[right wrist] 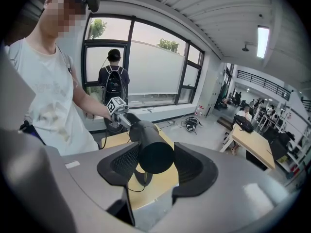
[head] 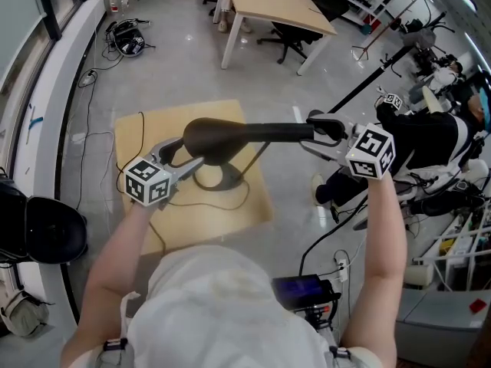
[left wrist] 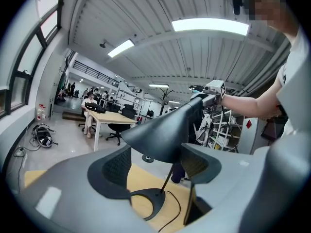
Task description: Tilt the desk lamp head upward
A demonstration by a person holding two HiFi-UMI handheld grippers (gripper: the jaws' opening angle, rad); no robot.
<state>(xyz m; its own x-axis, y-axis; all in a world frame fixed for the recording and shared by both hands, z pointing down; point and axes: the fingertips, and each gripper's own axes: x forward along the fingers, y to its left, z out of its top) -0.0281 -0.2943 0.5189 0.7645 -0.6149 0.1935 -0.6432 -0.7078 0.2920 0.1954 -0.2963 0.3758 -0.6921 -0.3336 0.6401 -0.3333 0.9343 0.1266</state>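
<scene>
Right gripper (right wrist: 155, 165) pinches the narrow tail of the desk lamp head (right wrist: 153, 153); left gripper (left wrist: 156, 166) clamps its flared shade, above the wooden table (head: 138, 133). Forcing the tilt could lift the ring base (head: 209, 176) or slip a grip.

Left forearm (head: 115, 259): bare, reaching forward from the lower left of the head view, elbow bent.
Left gripper (head: 182, 153): held roughly level, with the left marker cube (head: 147, 181) on the end nearest the wearer.
Left fingers (left wrist: 114, 166): closed against both sides of the lamp head (head: 230, 136) at its wide end.
Right forearm (head: 383, 244): bare, raised steeply along the right side, wrist turned inward.
Right gripper (head: 318, 129): pointed toward the left gripper and angled downward, with the right marker cube (head: 371, 152) at the wrist.
Right fingers (right wrist: 121, 163): set fairly wide, pads pressed on either side of the lamp head's narrow rear end.
Spacing: the grippers face each other from opposite ends, well apart.
</scene>
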